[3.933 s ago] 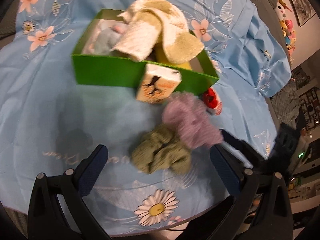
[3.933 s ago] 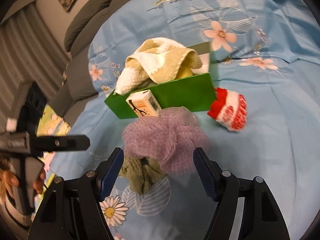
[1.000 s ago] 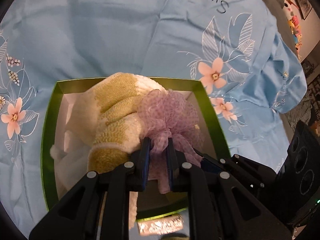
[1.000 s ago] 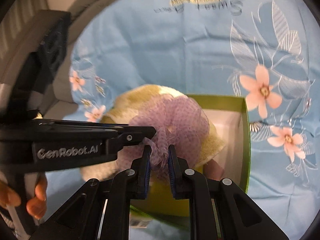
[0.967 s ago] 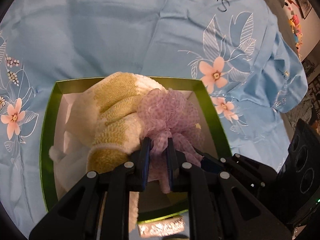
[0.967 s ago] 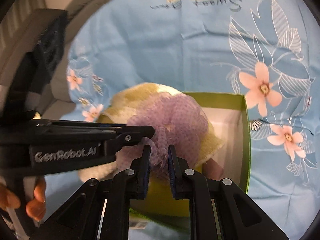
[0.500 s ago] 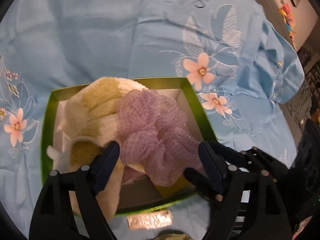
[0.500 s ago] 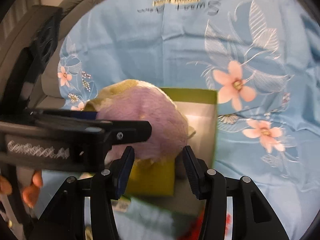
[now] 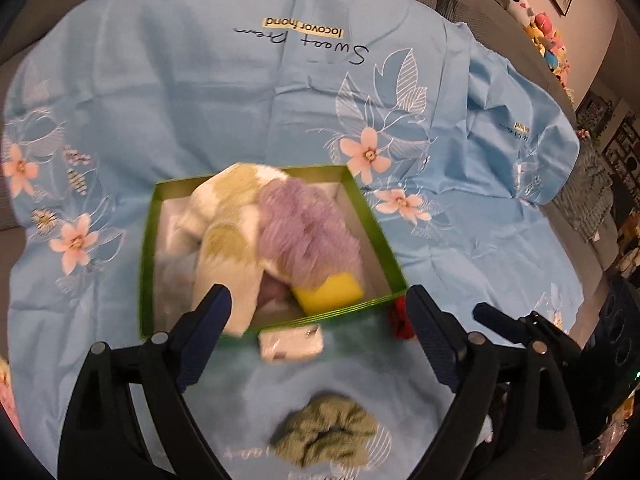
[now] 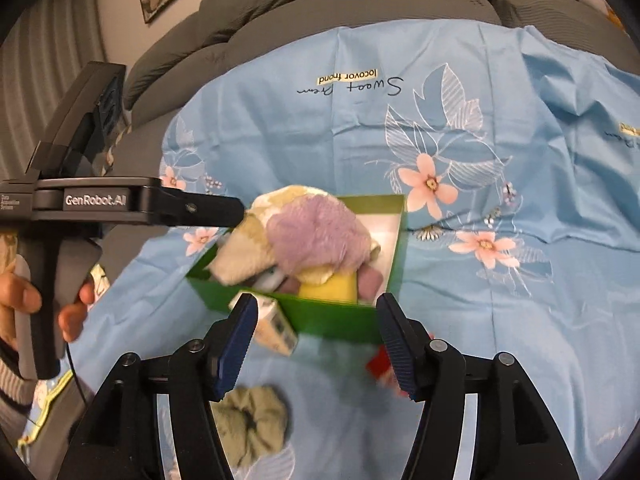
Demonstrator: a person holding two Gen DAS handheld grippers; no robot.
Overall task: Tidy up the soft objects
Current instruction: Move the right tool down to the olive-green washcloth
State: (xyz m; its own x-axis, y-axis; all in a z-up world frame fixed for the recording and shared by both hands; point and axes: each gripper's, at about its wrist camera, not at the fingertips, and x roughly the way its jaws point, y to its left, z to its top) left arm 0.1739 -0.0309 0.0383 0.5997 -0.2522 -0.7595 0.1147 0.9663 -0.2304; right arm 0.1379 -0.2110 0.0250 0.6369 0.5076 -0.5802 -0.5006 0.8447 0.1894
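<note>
A green box (image 9: 147,264) (image 10: 332,316) sits on the blue flowered sheet. In it lie a purple mesh puff (image 9: 308,236) (image 10: 316,232), a green-and-white towel (image 9: 228,232) (image 10: 248,252) and a yellow sponge (image 9: 328,292) (image 10: 328,286). My left gripper (image 9: 316,324) is open and empty, above the box's near edge. My right gripper (image 10: 314,340) is open and empty, just before the box. A green scrunchie (image 9: 324,436) (image 10: 250,424) lies on the sheet in front. A red-and-white soft thing (image 9: 398,320) (image 10: 380,364) lies by the box's right corner, partly hidden.
A small white carton (image 9: 290,344) (image 10: 276,328) lies against the box's front wall. The left gripper's body (image 10: 100,200) reaches in from the left in the right wrist view. Grey sofa cushions (image 10: 280,12) rise behind the sheet. Plush toys (image 9: 536,12) sit far right.
Both grippers were shut on the purple puff over the box; both opened and let it go into the box. Both have since drawn back and up from the box.
</note>
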